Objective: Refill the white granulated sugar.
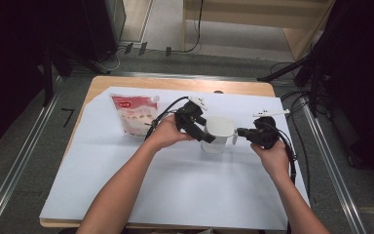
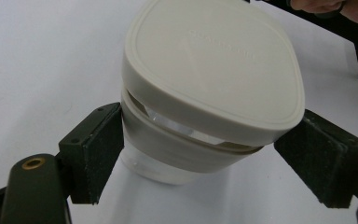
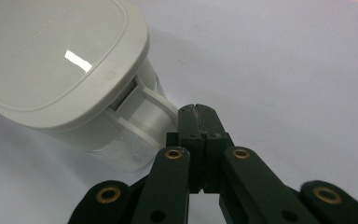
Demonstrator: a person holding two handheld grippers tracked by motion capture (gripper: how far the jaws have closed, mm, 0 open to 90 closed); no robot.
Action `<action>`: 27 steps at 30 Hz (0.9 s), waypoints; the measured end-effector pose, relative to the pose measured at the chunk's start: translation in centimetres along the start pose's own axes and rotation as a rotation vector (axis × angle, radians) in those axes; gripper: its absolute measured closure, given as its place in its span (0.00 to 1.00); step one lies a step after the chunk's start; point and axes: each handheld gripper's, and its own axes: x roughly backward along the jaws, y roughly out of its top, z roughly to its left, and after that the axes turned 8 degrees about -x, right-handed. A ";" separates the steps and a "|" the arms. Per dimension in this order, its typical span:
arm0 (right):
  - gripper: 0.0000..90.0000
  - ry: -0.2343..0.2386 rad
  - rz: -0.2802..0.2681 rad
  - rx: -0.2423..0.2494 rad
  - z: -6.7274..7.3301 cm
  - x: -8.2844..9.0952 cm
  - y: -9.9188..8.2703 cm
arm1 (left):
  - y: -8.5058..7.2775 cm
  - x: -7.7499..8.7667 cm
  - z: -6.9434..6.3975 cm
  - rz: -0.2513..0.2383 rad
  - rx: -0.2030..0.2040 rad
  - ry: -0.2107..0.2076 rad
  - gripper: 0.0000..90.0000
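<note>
A white lidded container with a side handle stands mid-table on the white sheet. My left gripper reaches it from the left. In the left gripper view its jaws straddle the container just under the lid: one pad lies against the wall, the other pad stands a small gap off. My right gripper comes in from the right, shut. Its closed tips rest against the outer end of the handle, and nothing shows between them.
A red and white pouch lies flat on the sheet at the back left. Black cables trail from both grippers. The wooden table edge shows at the back, and dark stands and cables are on the floor to the right.
</note>
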 end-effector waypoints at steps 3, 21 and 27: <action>1.00 -0.002 0.003 0.000 0.1 0.0 0.0 | 0.3 0.0 -0.2 0.028 -0.016 0.007 0.20; 1.00 0.004 0.001 0.005 0.0 0.1 0.0 | 1.1 0.7 -0.9 0.065 -0.065 0.061 0.22; 1.00 0.000 -0.001 0.005 0.1 0.1 0.0 | 1.4 1.0 -1.1 0.065 -0.074 0.072 0.23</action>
